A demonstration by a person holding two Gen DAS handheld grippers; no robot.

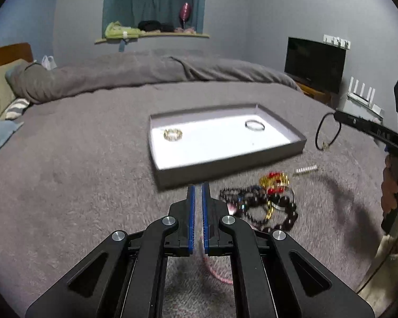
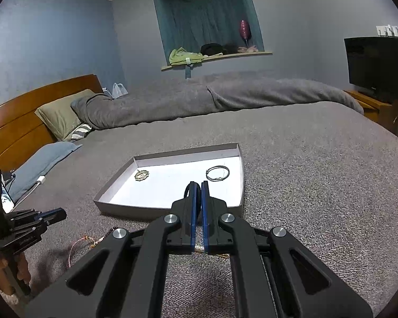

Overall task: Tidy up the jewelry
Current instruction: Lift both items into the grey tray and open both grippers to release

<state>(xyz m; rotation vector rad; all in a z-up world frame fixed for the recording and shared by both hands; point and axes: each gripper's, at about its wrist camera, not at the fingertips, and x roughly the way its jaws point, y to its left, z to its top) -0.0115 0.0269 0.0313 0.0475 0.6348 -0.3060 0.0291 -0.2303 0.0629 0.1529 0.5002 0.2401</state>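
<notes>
A shallow grey box with a white floor [image 1: 278, 147] [image 2: 169, 210] lies on the bed. In it are a gold bracelet [image 1: 173, 134] [image 2: 141, 175] and a thin dark bangle [image 1: 254, 125] [image 2: 217, 173]. My right gripper [image 2: 198, 185] [image 1: 337, 115] is shut on a black cord bracelet [image 1: 327, 132] [image 2: 191, 193], held in the air by the box's right side. My left gripper [image 1: 198, 186] [image 2: 62, 213] is shut on a pink bracelet [image 1: 217, 273] [image 2: 78, 246], just before the box's near wall. A pile of beaded jewelry [image 1: 265, 206] lies right of it.
A small silver clip [image 1: 306, 170] lies beyond the pile. A rolled grey duvet [image 1: 146, 71] runs across the far bed, with pillows [image 2: 61, 114] and a wooden headboard at left. A dark TV [image 1: 314, 63] stands on a stand at right.
</notes>
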